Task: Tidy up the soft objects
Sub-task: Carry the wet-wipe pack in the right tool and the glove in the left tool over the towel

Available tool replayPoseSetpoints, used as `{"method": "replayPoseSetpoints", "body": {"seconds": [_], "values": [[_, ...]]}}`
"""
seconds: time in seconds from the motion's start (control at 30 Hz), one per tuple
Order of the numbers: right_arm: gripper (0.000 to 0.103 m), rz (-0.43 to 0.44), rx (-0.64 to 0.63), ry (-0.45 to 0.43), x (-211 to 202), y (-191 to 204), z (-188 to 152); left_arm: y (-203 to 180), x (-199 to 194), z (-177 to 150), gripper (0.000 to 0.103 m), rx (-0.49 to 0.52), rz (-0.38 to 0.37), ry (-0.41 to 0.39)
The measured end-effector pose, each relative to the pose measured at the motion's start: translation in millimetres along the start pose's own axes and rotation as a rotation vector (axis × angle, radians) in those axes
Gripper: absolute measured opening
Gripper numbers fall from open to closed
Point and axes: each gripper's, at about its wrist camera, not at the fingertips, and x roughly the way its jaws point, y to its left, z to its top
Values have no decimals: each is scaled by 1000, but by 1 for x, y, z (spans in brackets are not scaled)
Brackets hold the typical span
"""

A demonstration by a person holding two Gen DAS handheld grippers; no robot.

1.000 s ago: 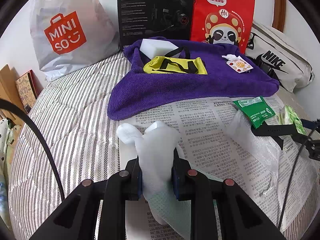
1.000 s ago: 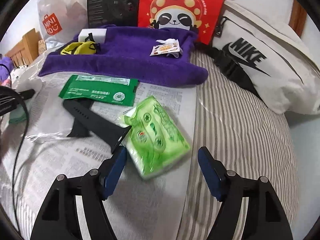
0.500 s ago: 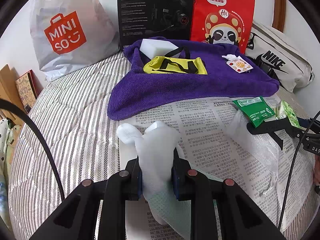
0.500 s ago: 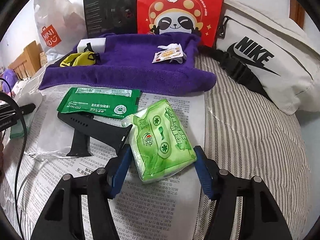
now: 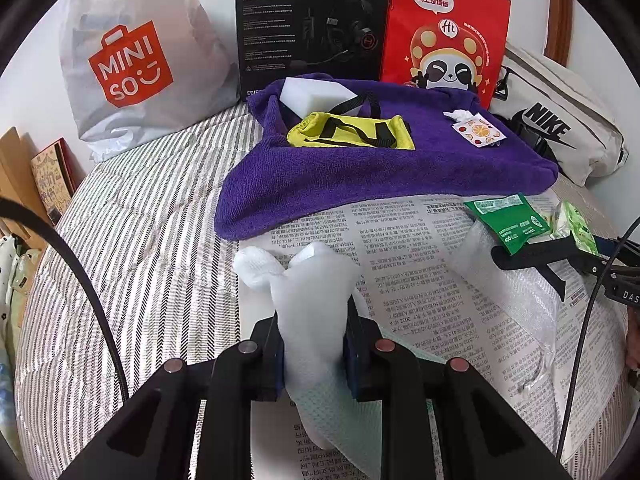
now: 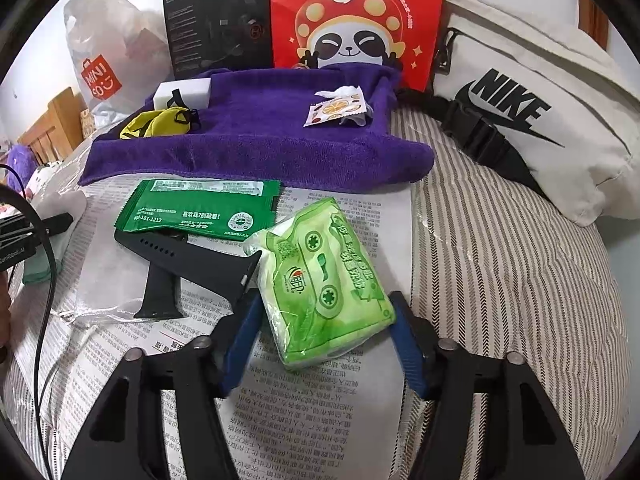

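left wrist view: left gripper (image 5: 314, 344) is clamped on a white foam sheet (image 5: 308, 300), the fingers pressing both sides so the limp sheet stands up over the newspaper (image 5: 420, 280).
purple towel (image 5: 360, 176): spread at the back, seemingly the collecting spot; a white sponge (image 5: 316, 94), a yellow pouch (image 5: 352, 132) and an orange-print sachet (image 5: 478, 132) already lie on it.
writing there: "miniso" on the white bag (image 5: 132, 64), "hecate g2" on the black box (image 5: 312, 20), "nike" on the cream bag (image 5: 560, 128).
right wrist view: right gripper (image 6: 324, 336) straddles a green tissue pack (image 6: 320, 280), fingers spread wide on either side and not yet squeezing; a grasp looks imminent.
beside it: a green packet (image 6: 200, 208) printed "400-181-1212" overlaps a black strap (image 6: 188, 260) lying on clear bubble wrap (image 6: 100, 288).
red bag (image 6: 356, 12): panda mascot, "hi" logo.
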Motion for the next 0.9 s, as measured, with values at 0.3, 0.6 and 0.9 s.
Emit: {"method": "replayPoseSetpoints", "body": {"seconds": [0.3,0.6,0.9], "values": [[60,-52,-2,21,-13,0,-2,17,-8,1,16,-34,-97,11],[60,-69,45,-11,-39,-10,-2,24,-37,11,16,-52,-176,-43],[60,-59,73,-37,-53,-14,8,29,-47,23,16,-78,-199,-49]]}}
